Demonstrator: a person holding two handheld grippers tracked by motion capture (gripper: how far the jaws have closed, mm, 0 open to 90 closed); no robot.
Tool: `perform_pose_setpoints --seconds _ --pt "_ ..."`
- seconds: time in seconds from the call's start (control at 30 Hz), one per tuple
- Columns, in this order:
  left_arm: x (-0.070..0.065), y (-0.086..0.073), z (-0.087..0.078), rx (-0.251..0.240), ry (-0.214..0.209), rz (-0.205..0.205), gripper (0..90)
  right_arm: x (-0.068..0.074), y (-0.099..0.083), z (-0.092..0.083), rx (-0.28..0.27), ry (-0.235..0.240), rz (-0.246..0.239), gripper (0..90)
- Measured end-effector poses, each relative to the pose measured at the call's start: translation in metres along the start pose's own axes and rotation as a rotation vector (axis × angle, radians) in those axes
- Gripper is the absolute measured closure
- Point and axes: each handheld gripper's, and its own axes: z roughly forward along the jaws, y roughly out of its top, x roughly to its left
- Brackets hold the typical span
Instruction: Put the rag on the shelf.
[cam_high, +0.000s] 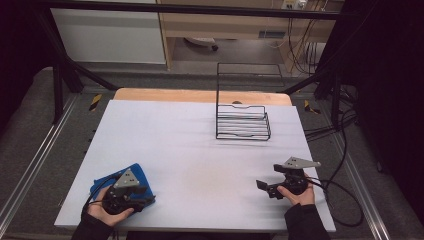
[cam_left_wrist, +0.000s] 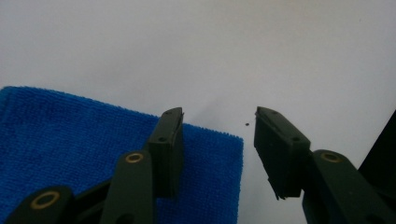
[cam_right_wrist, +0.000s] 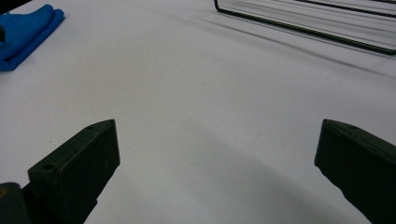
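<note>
We start with the counter (cam_high: 200, 165), a wide white sheet on a wooden top, bare but for two things. Toward its far edge stands a black wire rack (cam_high: 243, 120), empty. The blue cloth (cam_high: 131, 176), folded, lies well apart from the rack, at the near left corner of the counter.

Our left tool (cam_high: 148, 196) sits over the cloth. In the left gripper view its jaws are partly spread and straddle the cloth's corner (cam_left_wrist: 219, 158): one jaw lies over the blue pile, the other over bare white beyond the edge. The pads do not yet press on the fabric, so we judge that nothing is pinched. Our right tool (cam_high: 260, 185) hovers near the near right corner, well apart from the cloth, with its jaws spread wide over bare counter.

We judge the step in hand to be the grasp on the cloth's corner. The next move calls for us to lower the left tool until the pads flank the folded edge, then close on all layers together, or only the top one may lift.

Around the counter we see a dark metal frame, grey floor, trailing cables and pale cabinets behind.
</note>
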Motion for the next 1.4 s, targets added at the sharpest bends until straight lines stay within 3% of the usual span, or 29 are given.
perform_pose_setpoints --seconds 0.2,0.3,0.4,0.57,0.7,0.93,1.13,1.27,1.4 --pt "-0.005 -0.004 0.011 0.073 0.039 0.027 60.2 0.000 0.000 0.000 -0.002 0.000 -0.001 0.7" --pt "-0.009 -0.005 0.015 0.078 0.062 0.032 61.8 0.000 0.000 0.000 0.000 -0.001 0.000 0.7" --pt "-0.008 -0.005 0.016 0.077 0.073 0.016 71.2 0.000 0.000 0.000 0.003 0.000 -0.001 0.7" --pt "0.000 -0.004 0.015 0.073 0.039 -0.042 83.2 0.000 0.000 0.001 0.003 0.002 -0.002 0.7" --pt "0.005 -0.002 0.014 0.039 0.018 -0.068 84.5 0.000 0.000 0.001 0.004 0.002 -0.002 0.7" --pt "0.007 0.020 0.014 -0.091 0.021 -0.096 85.1 0.000 0.000 0.001 -0.002 0.000 0.002 0.7" --pt "0.002 0.040 0.027 -0.115 0.012 -0.098 85.1 0.000 0.001 0.003 -0.002 -0.002 0.005 0.8" --pt "-0.010 0.061 0.048 -0.115 0.012 -0.095 84.9 0.000 0.002 0.004 -0.001 0.001 0.005 0.8" --pt "-0.018 0.072 0.061 -0.117 0.004 -0.087 84.6 0.000 0.002 0.004 -0.001 -0.003 0.000 0.8"
